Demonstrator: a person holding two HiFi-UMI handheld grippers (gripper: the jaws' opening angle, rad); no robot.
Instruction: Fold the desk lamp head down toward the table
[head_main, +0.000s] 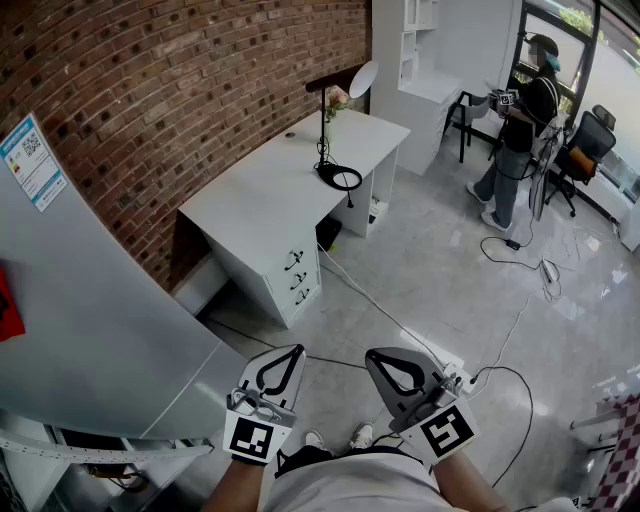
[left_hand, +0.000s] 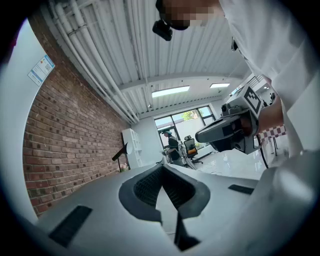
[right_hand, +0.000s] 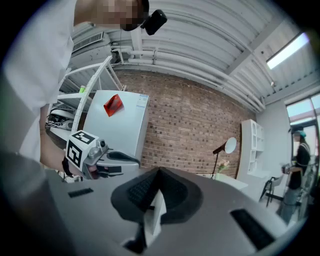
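Brick wall (head_main: 150, 80), white shelving (head_main: 420, 40), person (head_main: 525, 120), office chair (head_main: 585, 150)

White desk (head_main: 260, 190) against the brick wall (head_main: 180, 90). We see the desk lamp (head_main: 323, 120) standing upright near its far end, a black ring (head_main: 340, 178) at the pole's foot, and flowers (head_main: 335, 100) just behind. Cables (head_main: 400, 320) trail across the tiled floor (head_main: 430, 260).
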